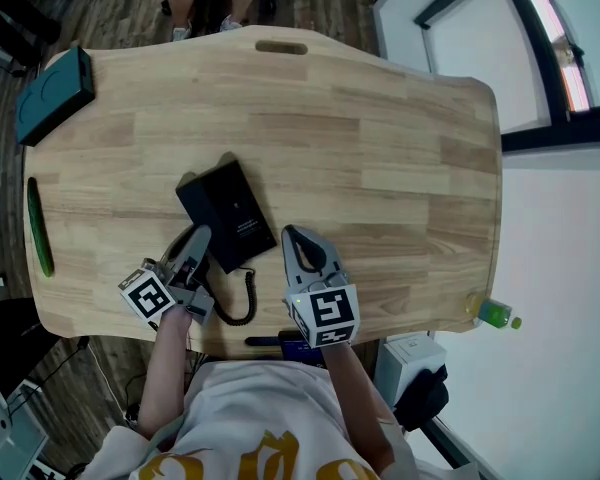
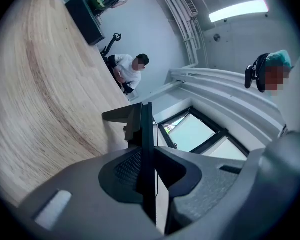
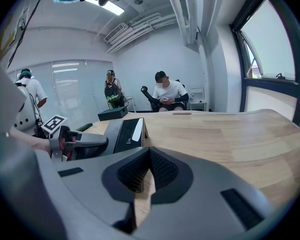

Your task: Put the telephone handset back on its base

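The black telephone base [image 1: 230, 208] lies flat near the middle of the wooden table [image 1: 380, 168]; its coiled cord [image 1: 242, 308] loops toward the front edge. My left gripper [image 1: 198, 236] is at the base's near-left corner, shut on a thin black part, which I take to be the handset [image 2: 140, 124], seen edge-on between the jaws in the left gripper view. My right gripper [image 1: 298, 236] hovers just right of the base, shut with nothing in it. In the right gripper view the base [image 3: 124, 133] lies ahead to the left, with the left gripper [image 3: 82, 145] beside it.
A teal case [image 1: 55, 93] lies at the table's far left corner and a long green object [image 1: 38, 228] along its left edge. A green bottle [image 1: 495, 314] stands off the table's right side. People sit and stand beyond the far edge [image 3: 167, 96].
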